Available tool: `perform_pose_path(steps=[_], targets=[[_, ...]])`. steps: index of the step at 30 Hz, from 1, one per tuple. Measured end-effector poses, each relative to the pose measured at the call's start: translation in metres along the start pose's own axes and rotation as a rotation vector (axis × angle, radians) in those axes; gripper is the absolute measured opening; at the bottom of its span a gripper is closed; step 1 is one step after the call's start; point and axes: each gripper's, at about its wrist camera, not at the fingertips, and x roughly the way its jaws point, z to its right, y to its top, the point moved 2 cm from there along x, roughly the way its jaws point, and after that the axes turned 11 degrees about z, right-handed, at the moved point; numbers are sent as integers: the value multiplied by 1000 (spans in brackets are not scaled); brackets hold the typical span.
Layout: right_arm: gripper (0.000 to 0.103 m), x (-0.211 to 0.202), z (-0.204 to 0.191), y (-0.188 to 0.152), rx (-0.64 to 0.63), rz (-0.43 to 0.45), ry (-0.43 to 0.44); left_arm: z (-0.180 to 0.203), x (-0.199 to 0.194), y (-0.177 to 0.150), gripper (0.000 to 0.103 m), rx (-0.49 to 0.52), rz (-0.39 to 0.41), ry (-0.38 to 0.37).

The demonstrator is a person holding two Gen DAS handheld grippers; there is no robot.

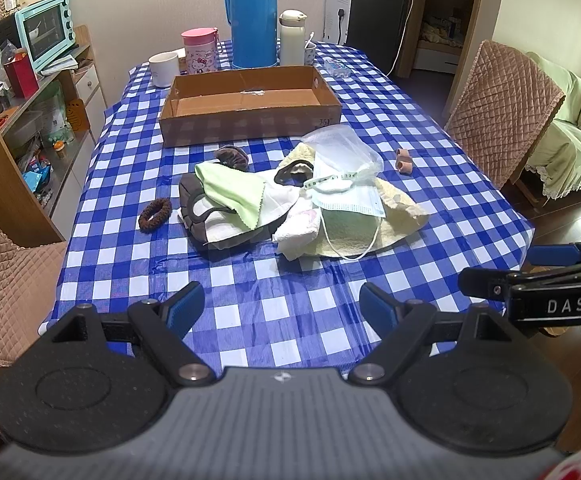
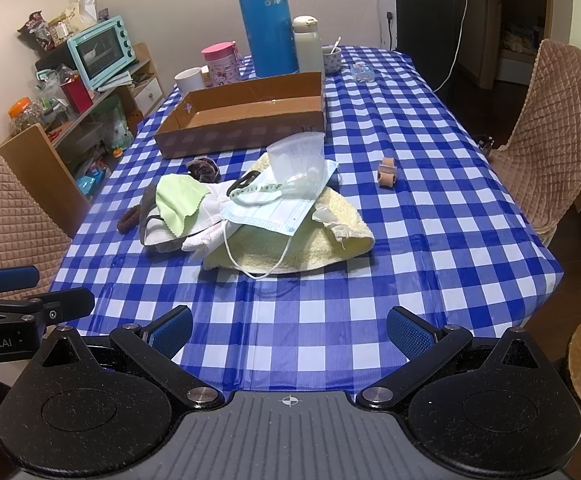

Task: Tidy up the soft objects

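Observation:
A heap of soft things lies mid-table: a yellow towel (image 1: 394, 216) (image 2: 330, 240), a blue face mask (image 1: 350, 200) (image 2: 274, 212), a light green cloth (image 1: 234, 192) (image 2: 178, 200), a white cloth (image 1: 298, 232), a clear plastic bag (image 1: 342, 148) (image 2: 302, 160) and a grey-and-white slipper (image 1: 206, 220). A brown scrunchie (image 1: 155, 214) lies left of the heap. An empty cardboard box (image 1: 250, 120) (image 2: 242, 128) stands behind it. My left gripper (image 1: 280, 306) is open and empty near the front edge. My right gripper (image 2: 288, 330) is open and empty, also shown in the left wrist view (image 1: 530, 276).
A blue thermos (image 1: 252, 16), white bottle (image 1: 292, 38), pink cup (image 1: 199, 54) and white mug (image 1: 164, 69) stand behind the box. A small tan roll (image 1: 404, 160) (image 2: 387, 172) lies right of the heap. Quilted chairs (image 1: 498, 108) flank the checked table (image 1: 290, 280); shelves stand left.

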Motion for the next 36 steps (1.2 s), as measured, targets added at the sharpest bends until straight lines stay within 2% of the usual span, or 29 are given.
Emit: perform_pose_path(steps=[13,14,19,31,36], targets=[[103,1,1,-2,3,3,4,0,0,0,83,-2,0,3],[103,2,3,9,4,5,6,-1,0,0,83,-4,0,4],[103,5,7,10,9,12,23,-1,4,2,83,-17,2,15],[103,18,29,14,-3,77,107,2,17,4,83,-59,12,88],[97,22,42,13,-11,60,175,12,20,2,82,-77,25,123]])
